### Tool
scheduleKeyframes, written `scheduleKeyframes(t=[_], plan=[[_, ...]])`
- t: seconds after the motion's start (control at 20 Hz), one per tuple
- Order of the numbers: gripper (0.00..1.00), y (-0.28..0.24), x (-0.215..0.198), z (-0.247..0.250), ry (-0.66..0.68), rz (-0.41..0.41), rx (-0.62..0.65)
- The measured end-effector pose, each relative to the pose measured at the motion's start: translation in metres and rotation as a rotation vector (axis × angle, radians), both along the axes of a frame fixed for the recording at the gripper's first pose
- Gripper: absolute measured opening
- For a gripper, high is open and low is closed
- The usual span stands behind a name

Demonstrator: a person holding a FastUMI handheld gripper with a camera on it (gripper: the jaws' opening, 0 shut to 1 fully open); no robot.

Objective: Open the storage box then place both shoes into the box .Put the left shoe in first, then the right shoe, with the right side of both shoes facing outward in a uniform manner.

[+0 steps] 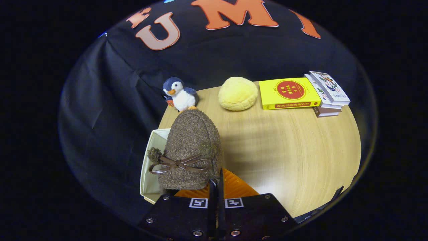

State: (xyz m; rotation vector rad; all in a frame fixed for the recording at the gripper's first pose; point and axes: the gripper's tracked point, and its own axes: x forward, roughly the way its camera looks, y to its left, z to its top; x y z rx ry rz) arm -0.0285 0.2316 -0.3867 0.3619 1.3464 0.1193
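Observation:
A brown fuzzy shoe with a thin brown bow across it hangs just ahead of my fingers, toe pointing away from me. My gripper is shut on the shoe's rear edge, its two black fingers almost touching. The shoe hovers over the white storage box, which stands open at the table's left edge; most of the box's inside is hidden by the shoe. An orange ribbed panel, apparently the box's lid, lies under the fingers to the right of the shoe.
On the round wooden table beyond the shoe stand a penguin plush toy and a yellow plush ball. At the far right lie a yellow book and a small stack of books.

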Motion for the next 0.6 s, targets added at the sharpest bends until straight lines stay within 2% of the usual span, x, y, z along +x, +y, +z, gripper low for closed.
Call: scheduleKeyframes(t=[0.3,0.6], plan=[[0.04,0.07,0.003,-0.012,0.011,0.056,0.0],[0.04,0.101,-0.009,-0.048,0.056,0.072,-0.055]])
